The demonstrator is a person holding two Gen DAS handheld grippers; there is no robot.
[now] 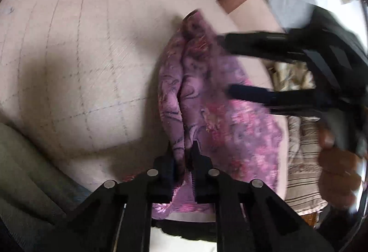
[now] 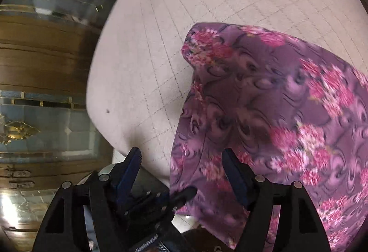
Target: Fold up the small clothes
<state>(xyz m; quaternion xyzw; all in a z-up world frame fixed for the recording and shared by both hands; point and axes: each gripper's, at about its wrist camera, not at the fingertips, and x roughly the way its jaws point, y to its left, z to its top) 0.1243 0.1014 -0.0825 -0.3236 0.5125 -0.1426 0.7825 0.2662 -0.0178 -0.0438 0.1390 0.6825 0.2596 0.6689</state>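
Note:
A small purple garment with pink flowers [image 1: 220, 100] lies bunched in long folds on a pale quilted surface [image 1: 80, 45]. My left gripper [image 1: 184, 155] is shut on its near edge. My right gripper [image 1: 226, 66] reaches in from the right in the left wrist view, its two fingers spread apart over the cloth. In the right wrist view the right gripper [image 2: 181, 155] is open and empty, and the garment [image 2: 264, 114] hangs draped in front of its right finger [image 2: 234, 171]. The left gripper [image 2: 181, 194] shows low between the right fingers, pinching the cloth's edge.
The quilted surface [image 2: 161, 45] ends at a wooden cabinet with glass doors [image 2: 46, 68] on the left of the right wrist view. Striped and patterned cloth [image 1: 303, 160] lies beyond the surface's right edge. A hand [image 1: 338, 164] holds the right gripper.

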